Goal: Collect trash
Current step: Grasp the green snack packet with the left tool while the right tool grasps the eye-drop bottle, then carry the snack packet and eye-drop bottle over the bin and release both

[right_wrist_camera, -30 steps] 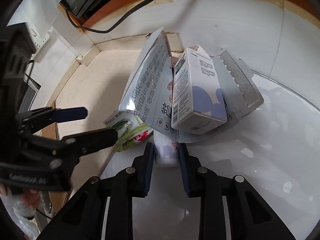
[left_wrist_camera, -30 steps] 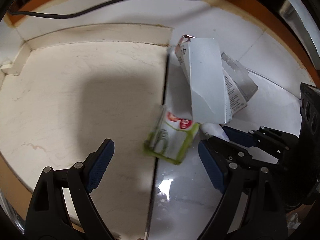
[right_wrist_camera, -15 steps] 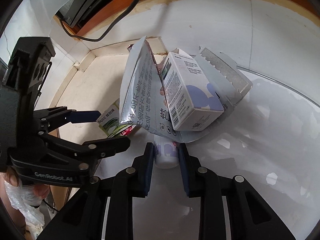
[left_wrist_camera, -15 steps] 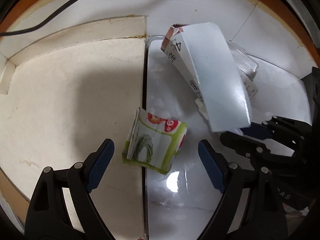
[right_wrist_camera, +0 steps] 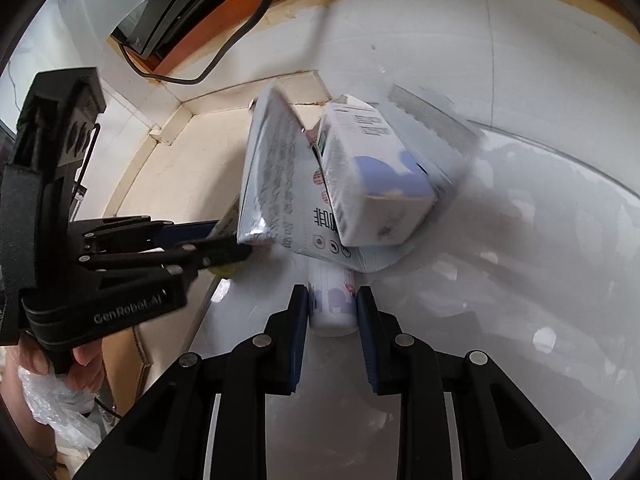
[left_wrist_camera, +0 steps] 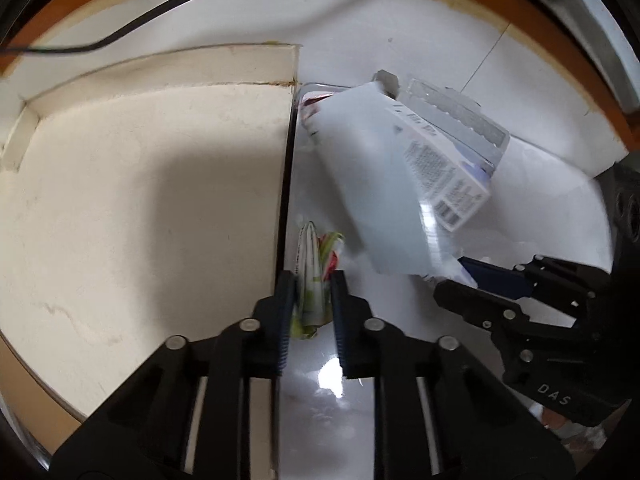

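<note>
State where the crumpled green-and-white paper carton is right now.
In the left wrist view, the crumpled green-and-white paper carton sits pinched in the left gripper, beside the dark seam.

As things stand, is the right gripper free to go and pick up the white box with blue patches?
Probably not. The right gripper is shut on a small white bottle, so its fingers are occupied. The white box lies just ahead on the flattened carton, otherwise unobstructed.

Both wrist views close, downward, sharing carton pile (left_wrist_camera: 400,184).
</note>
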`<state>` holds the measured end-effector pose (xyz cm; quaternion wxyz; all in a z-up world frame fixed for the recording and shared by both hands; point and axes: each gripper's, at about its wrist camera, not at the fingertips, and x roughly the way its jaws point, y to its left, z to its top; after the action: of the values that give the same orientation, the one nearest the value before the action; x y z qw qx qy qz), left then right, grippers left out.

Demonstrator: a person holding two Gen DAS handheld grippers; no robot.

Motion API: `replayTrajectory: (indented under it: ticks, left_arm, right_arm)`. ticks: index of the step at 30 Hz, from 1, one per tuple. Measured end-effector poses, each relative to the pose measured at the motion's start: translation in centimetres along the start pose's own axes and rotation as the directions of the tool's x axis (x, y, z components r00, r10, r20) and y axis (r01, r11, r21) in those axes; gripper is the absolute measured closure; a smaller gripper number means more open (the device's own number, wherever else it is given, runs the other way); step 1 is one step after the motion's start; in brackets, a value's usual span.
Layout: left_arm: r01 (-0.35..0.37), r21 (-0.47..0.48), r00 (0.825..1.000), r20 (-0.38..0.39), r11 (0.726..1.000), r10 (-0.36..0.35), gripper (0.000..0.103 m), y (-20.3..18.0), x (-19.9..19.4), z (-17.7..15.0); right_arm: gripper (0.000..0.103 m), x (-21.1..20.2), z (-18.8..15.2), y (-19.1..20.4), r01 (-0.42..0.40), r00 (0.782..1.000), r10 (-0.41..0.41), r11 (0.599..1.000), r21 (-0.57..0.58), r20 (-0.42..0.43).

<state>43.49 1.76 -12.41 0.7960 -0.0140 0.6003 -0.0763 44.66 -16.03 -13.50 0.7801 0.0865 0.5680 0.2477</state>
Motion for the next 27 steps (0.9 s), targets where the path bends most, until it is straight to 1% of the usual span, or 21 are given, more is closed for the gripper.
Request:
replayTrajectory:
  ticks: [3,7,10,13,14,17,18,22,23,27]
  left_arm:
    - [0.001,-0.021,1.0,0.012,1.0,-0.001,0.091,-0.2,-0.8,-1.2]
    - [0.029,-0.055,0.999,0.038,0.998,-0.027,0.091,-0.6,-2.3,-3.7]
    - [0.062,-0.081,0.996,0.062,0.995,-0.057,0.092,-0.7,-3.9,-5.9]
    - [0.087,-0.094,0.994,0.08,0.992,-0.079,0.092,-0.8,-4.9,-9.3]
    - [0.093,-0.095,0.993,0.084,0.991,-0.085,0.092,-0.3,-5.5,-9.9]
    - [0.116,-0.087,0.989,0.099,0.989,-0.107,0.092,-0.4,-7.2,-13.1]
    - [0.125,-0.081,0.987,0.108,0.989,-0.116,0.092,-0.6,-7.9,-14.2]
    - [0.14,-0.06,0.982,0.136,0.988,-0.131,0.092,-1.4,-9.8,-18.2]
    - [0.145,-0.056,0.981,0.141,0.988,-0.136,0.092,-1.4,-9.9,-18.1]
    - [0.159,-0.036,0.975,0.16,0.987,-0.152,0.092,-1.9,-11.3,-21.8]
  right_arm:
    - [0.079,-0.8,-0.8,0.3,-0.011,1.0,0.011,1.0,0.007,0.006]
    - [0.079,-2.0,-2.5,0.9,-0.017,1.0,0.017,1.0,0.013,0.016]
    - [0.079,-3.2,-4.5,1.3,-0.02,0.999,0.02,0.999,0.03,0.025]
    - [0.079,-4.4,-6.6,1.8,-0.015,0.999,0.013,0.999,0.045,0.036]
    - [0.079,-5.0,-7.5,2.0,-0.014,0.999,0.012,0.999,0.052,0.042]
    - [0.079,-6.8,-10.4,3.2,-0.009,0.998,0.005,0.998,0.067,0.063]
    - [0.079,-7.3,-11.4,3.8,0.004,0.996,-0.01,0.997,0.074,0.084]
    - [0.079,-10.0,-16.2,6.4,0.017,0.992,-0.027,0.996,0.084,0.121]
    - [0.079,-10.4,-17.3,7.0,0.023,0.991,-0.034,0.996,0.086,0.128]
    - [0.079,-12.6,-22.3,9.4,0.041,0.985,-0.056,0.995,0.09,0.162]
